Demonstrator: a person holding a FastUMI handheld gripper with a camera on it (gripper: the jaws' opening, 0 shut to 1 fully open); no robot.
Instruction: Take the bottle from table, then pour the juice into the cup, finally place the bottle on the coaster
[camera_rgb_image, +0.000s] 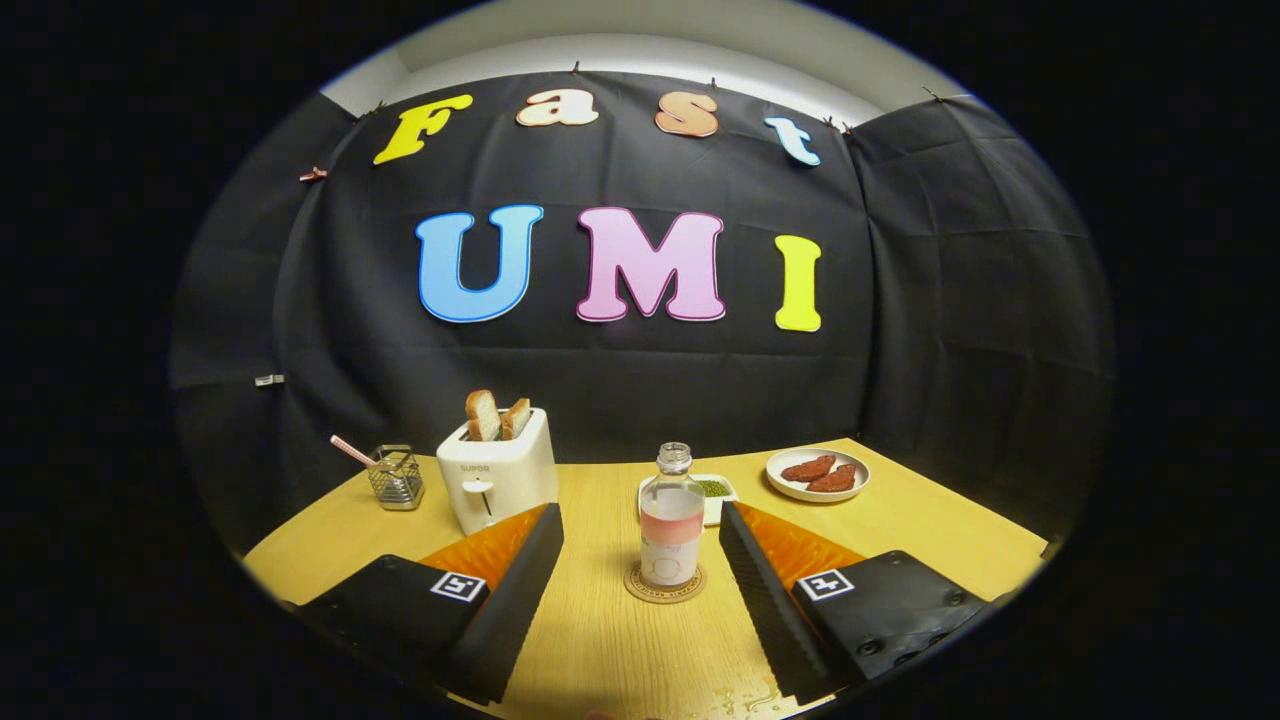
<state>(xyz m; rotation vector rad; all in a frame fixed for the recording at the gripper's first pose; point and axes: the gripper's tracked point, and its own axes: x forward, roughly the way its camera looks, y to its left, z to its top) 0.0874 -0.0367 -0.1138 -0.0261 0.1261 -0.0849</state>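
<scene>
Bottle (671, 520) stands upright, uncapped, on the coaster (665, 586) just ahead of the gripper (640, 545), fingers spread wide and touching nothing; risk: either finger clipping its side could topple it and spill juice over the table (620, 650).

We record even, fairly bright overhead light on the table (600, 640); the cloth wall (930, 400) stays dim. Shadows are short and soft. Small glare on the bottle (671, 520). Fisheye bends the table's edges. Focus sharp centrally, softer at the periphery.
</scene>
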